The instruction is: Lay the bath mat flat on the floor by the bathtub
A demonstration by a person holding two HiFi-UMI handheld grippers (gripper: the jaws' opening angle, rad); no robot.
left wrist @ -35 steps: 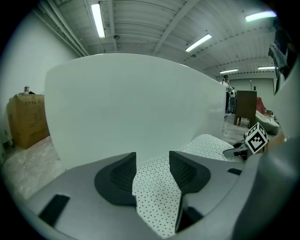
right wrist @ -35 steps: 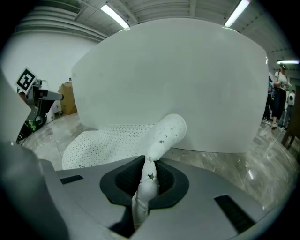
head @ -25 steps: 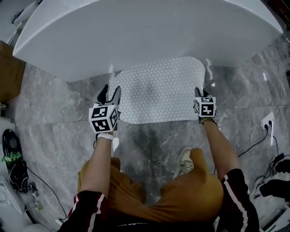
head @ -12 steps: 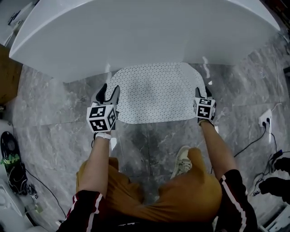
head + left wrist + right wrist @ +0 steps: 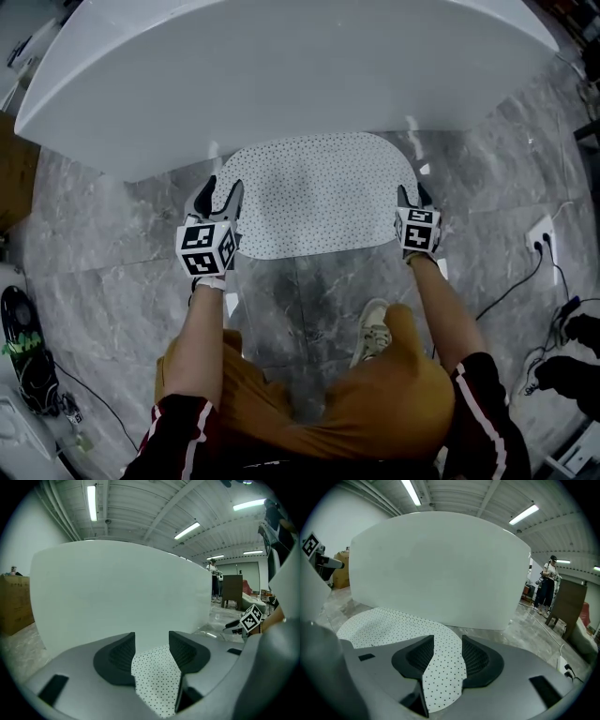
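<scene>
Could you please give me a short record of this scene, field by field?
Bath mat: white, dotted, lying flat on the floor
Floor: grey marble
Bathtub: white, along the mat's far edge
Left claw: at the mat's near left corner, jaws apart, mat between them
Right claw: at the mat's near right corner, jaws apart, mat between them

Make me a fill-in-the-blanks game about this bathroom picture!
The white bath mat with dark dots lies flat on the grey marble ___.
Its far edge sits beside the big white ___.
The person holds ___ tools: the left hand-held gripper and the right hand-held gripper.
Missing words: floor, bathtub, two.
</scene>
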